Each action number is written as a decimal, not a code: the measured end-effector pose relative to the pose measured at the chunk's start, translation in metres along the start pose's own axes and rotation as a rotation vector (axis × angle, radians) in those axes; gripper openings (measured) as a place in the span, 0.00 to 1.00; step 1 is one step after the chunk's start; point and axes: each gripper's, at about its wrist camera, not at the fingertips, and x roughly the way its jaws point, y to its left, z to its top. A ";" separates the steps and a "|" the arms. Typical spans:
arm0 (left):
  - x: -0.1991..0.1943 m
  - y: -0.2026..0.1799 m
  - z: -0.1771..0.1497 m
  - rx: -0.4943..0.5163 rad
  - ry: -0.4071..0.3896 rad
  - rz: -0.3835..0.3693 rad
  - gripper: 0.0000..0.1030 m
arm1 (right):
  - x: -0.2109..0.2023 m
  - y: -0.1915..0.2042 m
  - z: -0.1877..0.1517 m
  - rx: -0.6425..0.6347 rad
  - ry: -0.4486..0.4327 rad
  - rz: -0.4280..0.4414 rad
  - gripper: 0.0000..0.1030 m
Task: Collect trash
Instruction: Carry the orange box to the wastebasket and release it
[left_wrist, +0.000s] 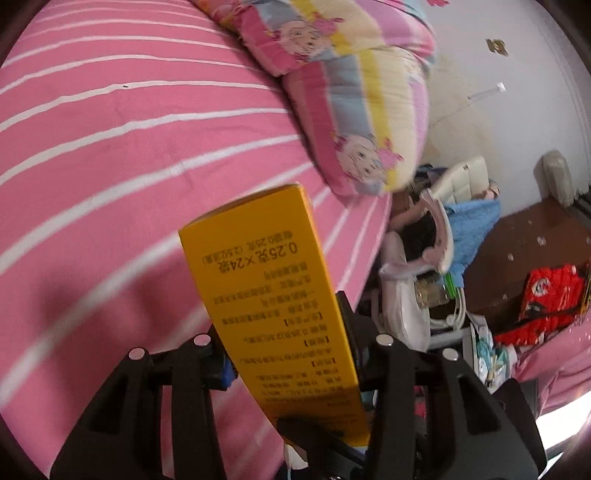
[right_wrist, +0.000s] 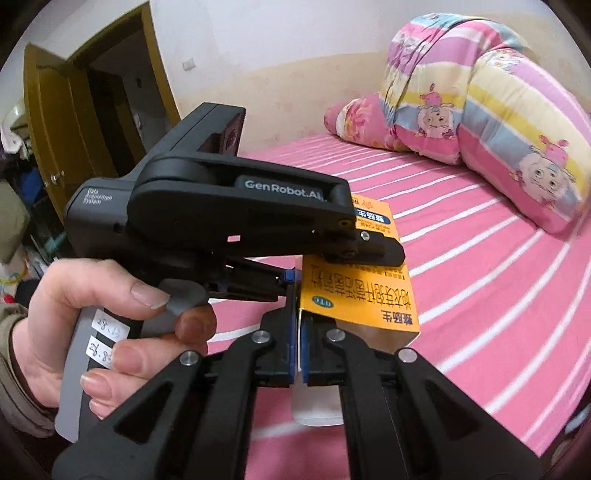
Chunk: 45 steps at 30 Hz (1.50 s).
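Yellow medicine box (left_wrist: 266, 295) lifted clear above pink striped bed (left_wrist: 110, 147), clamped in left gripper (left_wrist: 284, 332) jaws; right gripper (right_wrist: 298, 354) jaws shut on its white end flap. Next: carrying to a bin, none visible.

I'm seeing the bed (left_wrist: 110, 147) wearing a pink sheet with thin white stripes. A folded cartoon-print quilt (right_wrist: 498, 110) is lying on it at the far end, with a pink pillow (right_wrist: 354, 122) sitting just beside it.
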 end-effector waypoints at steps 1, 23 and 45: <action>-0.005 -0.008 -0.010 0.010 0.004 -0.001 0.41 | -0.010 0.005 -0.002 0.009 -0.002 -0.001 0.02; 0.054 -0.192 -0.248 0.188 0.312 -0.132 0.41 | -0.293 0.020 -0.135 0.191 0.040 -0.311 0.02; 0.251 -0.183 -0.403 0.267 0.701 0.021 0.42 | -0.335 -0.097 -0.311 0.613 0.172 -0.378 0.04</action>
